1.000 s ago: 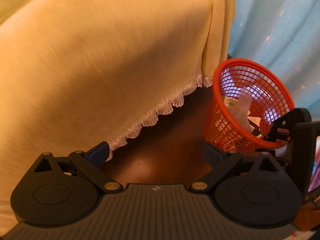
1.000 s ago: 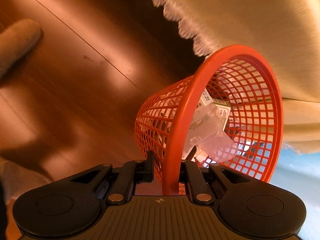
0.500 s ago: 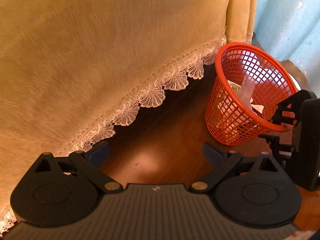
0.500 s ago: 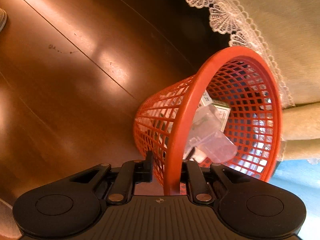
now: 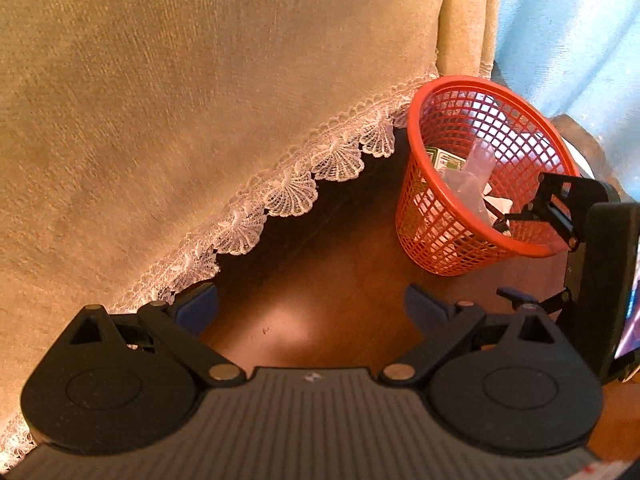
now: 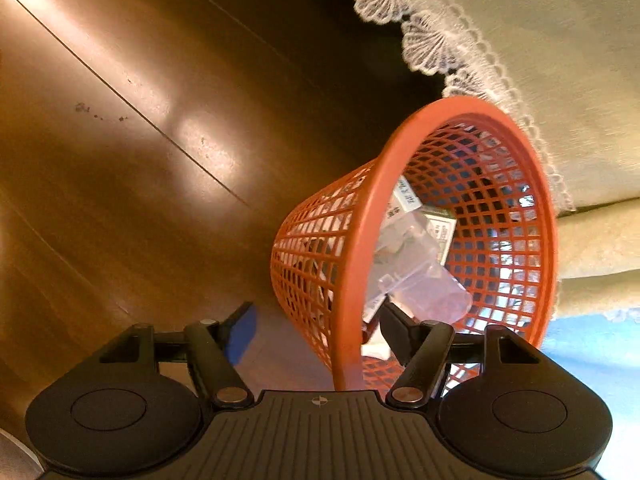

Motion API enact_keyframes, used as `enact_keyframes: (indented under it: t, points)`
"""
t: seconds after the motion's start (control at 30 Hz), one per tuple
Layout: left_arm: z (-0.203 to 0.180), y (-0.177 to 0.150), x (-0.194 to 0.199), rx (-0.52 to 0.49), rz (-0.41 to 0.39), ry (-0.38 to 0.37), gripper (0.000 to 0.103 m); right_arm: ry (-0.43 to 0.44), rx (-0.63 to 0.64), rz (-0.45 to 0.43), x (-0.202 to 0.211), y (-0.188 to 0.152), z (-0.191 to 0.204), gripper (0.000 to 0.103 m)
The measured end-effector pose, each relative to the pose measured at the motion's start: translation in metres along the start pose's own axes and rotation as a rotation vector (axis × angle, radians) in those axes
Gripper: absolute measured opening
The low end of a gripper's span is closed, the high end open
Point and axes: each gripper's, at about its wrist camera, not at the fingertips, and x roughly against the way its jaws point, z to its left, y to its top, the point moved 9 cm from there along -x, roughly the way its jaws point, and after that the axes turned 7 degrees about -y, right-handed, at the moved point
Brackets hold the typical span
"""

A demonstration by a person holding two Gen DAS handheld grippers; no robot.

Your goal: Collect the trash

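An orange mesh basket (image 5: 432,224) stands on the wooden floor beside the hanging cloth. It holds a clear plastic container (image 6: 416,276), a green-and-white carton (image 6: 442,228) and bits of paper. My right gripper (image 6: 318,328) is open and straddles the basket's near rim (image 6: 360,248): one finger is outside on the left, the other inside, and neither pad touches the rim. In the left wrist view the right gripper (image 5: 506,258) shows at the basket's right side. My left gripper (image 5: 310,304) is open and empty above the bare floor, left of the basket.
A cream tablecloth (image 5: 200,120) with a white lace hem (image 5: 292,192) hangs close behind and left of the basket. Brown floorboards (image 6: 160,160) stretch out to the left. A light blue curtain (image 5: 580,20) is at the back right.
The right gripper was shut on the basket's rim and has now opened. Both views came lower and nearer the floor, and the basket now rests there.
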Motion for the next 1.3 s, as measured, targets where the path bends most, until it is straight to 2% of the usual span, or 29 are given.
enact_keyframes:
  t: [0.2,0.23,0.33,0.47,0.53,0.73,0.83,1.03,1.17,1.3]
  points:
    - [-0.007,0.0,0.026,0.003,0.006,-0.003,0.097,-0.013,-0.029,-0.025,0.05,-0.016,-0.009,0.066]
    - [-0.009,0.0,0.035,0.0,0.01,-0.003,0.097,-0.014,-0.035,-0.026,0.052,-0.01,-0.003,0.066]
    - [-0.019,0.004,0.07,0.01,0.016,-0.004,0.097,-0.006,-0.074,-0.023,0.102,-0.017,-0.012,0.066]
    - [-0.038,0.018,0.139,0.02,0.012,-0.002,0.098,0.044,-0.276,0.013,0.192,-0.038,-0.047,0.066]
    - [-0.047,0.028,0.179,0.025,0.004,0.005,0.1,0.077,-0.421,0.034,0.256,-0.048,-0.067,0.066]
    - [-0.078,0.069,0.315,0.05,-0.043,0.042,0.102,0.164,-0.789,0.066,0.384,-0.069,-0.136,0.066]
    - [-0.092,0.085,0.375,0.068,-0.067,0.063,0.102,0.202,-0.929,0.064,0.441,-0.078,-0.166,0.066]
    - [-0.114,0.114,0.481,0.142,-0.129,0.12,0.102,0.248,-1.109,0.025,0.514,-0.082,-0.225,0.066]
    - [-0.124,0.128,0.527,0.143,-0.163,0.115,0.102,0.258,-1.163,0.019,0.56,-0.084,-0.243,0.066]
    - [-0.127,0.133,0.561,0.134,-0.181,0.105,0.102,0.239,-1.217,0.019,0.588,-0.082,-0.252,0.066]
